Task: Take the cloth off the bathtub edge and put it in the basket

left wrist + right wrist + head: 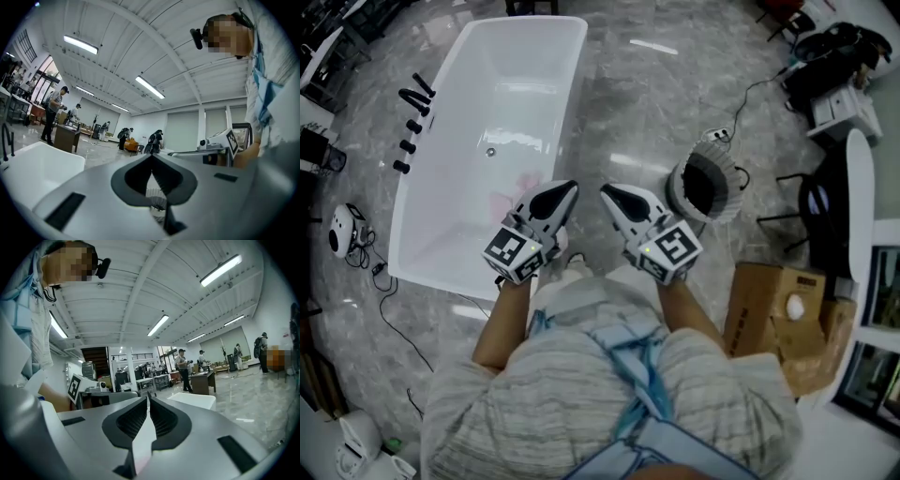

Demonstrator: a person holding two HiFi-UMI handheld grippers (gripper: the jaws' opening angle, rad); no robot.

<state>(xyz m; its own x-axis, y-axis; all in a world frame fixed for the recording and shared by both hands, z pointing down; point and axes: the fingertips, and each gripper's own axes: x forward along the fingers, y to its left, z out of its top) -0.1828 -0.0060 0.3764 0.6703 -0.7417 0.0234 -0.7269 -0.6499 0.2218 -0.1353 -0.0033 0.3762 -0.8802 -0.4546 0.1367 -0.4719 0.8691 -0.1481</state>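
Note:
The white bathtub (pixel 455 216) stands on the marble floor at the upper left. A pale pink patch (pixel 508 199), which looks like the cloth, lies low on its near inner wall, partly hidden by my left gripper (pixel 567 187). That gripper hangs over the tub's near right corner, shut and empty. My right gripper (pixel 607 190) is just beside it over the floor, also shut and empty. The white ribbed basket (pixel 705 187) with a dark inside stands on the floor to the right of the right gripper. In the left gripper view the jaws (pixel 151 158) meet, with the basket (pixel 157 197) showing below them.
Black tap fittings (pixel 412 103) line the tub's left rim. A power strip and cable (pixel 719 137) lie behind the basket. A cardboard box (pixel 769 309) sits at the right, a dark chair (pixel 825 202) beyond it. A white device (pixel 342 230) with cables lies left of the tub.

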